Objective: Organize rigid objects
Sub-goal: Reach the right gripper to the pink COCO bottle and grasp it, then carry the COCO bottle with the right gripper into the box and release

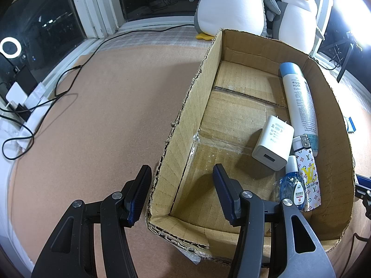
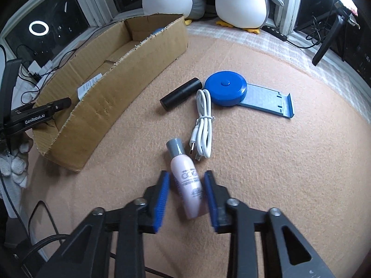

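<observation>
The right tongs (image 2: 186,197) point steeply down at a pink bottle (image 2: 187,183) with a grey cap, lying on the peach cloth (image 2: 266,173) that covers the surface. Their blue pads (image 2: 162,199) stand narrow, one on each side of the bottle's body; the right pad looks to be against it, while a thin gap seems to show at the left, so a firm grip cannot be told.

Just beyond the bottle's cap lies a coiled white cable (image 2: 204,125). Farther out are a black cylinder (image 2: 180,93), a round blue case (image 2: 226,88) and a light blue stand (image 2: 269,100) partly under that case.

The left tongs (image 1: 182,190) straddle the near left wall of the cardboard box (image 1: 185,120), one finger outside and one inside, held partly open with nothing but the wall between them; the pads do not press it.

Inside the box, along its right wall, lie a white spray can (image 1: 299,97) with a blue cap, a white charger (image 1: 273,142), a patterned lighter (image 1: 307,173) and a small blue bottle (image 1: 292,185). Two plush penguins (image 1: 231,2) sit behind the box by the window.
</observation>
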Demonstrator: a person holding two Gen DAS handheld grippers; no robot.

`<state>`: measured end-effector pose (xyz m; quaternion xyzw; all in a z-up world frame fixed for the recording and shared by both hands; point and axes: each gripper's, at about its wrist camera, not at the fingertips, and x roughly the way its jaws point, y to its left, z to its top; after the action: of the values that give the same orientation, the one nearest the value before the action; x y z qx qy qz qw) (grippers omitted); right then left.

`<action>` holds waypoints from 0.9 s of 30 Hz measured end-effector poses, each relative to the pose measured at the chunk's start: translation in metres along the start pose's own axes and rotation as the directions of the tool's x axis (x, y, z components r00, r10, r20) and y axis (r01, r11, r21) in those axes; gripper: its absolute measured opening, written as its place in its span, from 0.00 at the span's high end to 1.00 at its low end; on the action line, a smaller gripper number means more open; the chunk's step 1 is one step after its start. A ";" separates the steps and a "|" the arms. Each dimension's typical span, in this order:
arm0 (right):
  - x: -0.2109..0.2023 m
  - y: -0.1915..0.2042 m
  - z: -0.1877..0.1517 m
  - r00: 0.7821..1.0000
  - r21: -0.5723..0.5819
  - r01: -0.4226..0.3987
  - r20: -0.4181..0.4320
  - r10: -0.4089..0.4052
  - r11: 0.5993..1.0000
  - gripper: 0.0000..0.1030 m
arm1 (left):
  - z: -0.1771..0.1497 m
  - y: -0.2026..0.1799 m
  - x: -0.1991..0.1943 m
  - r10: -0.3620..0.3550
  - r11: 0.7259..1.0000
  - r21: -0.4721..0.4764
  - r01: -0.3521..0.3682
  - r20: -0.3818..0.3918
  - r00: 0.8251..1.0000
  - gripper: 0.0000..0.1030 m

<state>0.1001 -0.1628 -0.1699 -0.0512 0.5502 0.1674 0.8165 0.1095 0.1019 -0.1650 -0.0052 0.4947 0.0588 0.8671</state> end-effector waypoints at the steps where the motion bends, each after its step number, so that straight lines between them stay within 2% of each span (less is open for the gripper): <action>1: 0.000 0.001 0.000 1.000 -0.004 0.001 -0.002 -0.001 1.000 0.81 | 0.000 0.000 0.000 0.000 1.000 0.000 0.000 0.000 1.000 0.48; 9: -0.003 0.004 -0.003 1.000 -0.005 0.003 -0.001 -0.003 1.000 0.83 | 0.000 -0.001 0.000 0.000 1.000 0.000 0.000 0.000 1.000 0.48; 15: -0.021 0.012 -0.003 0.999 -0.011 -0.010 0.034 0.010 1.000 0.83 | 0.000 -0.001 0.000 0.001 1.000 -0.001 -0.001 0.000 1.000 0.48; 27: -0.055 0.043 0.038 0.986 -0.049 -0.067 0.147 0.073 0.997 0.83 | 0.001 0.000 0.000 -0.001 1.000 -0.003 0.001 0.000 1.000 0.48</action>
<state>0.1005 -0.1246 -0.1002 -0.0370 0.4854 0.2113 0.8476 0.1102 0.1020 -0.1651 -0.0068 0.4945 0.0592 0.8671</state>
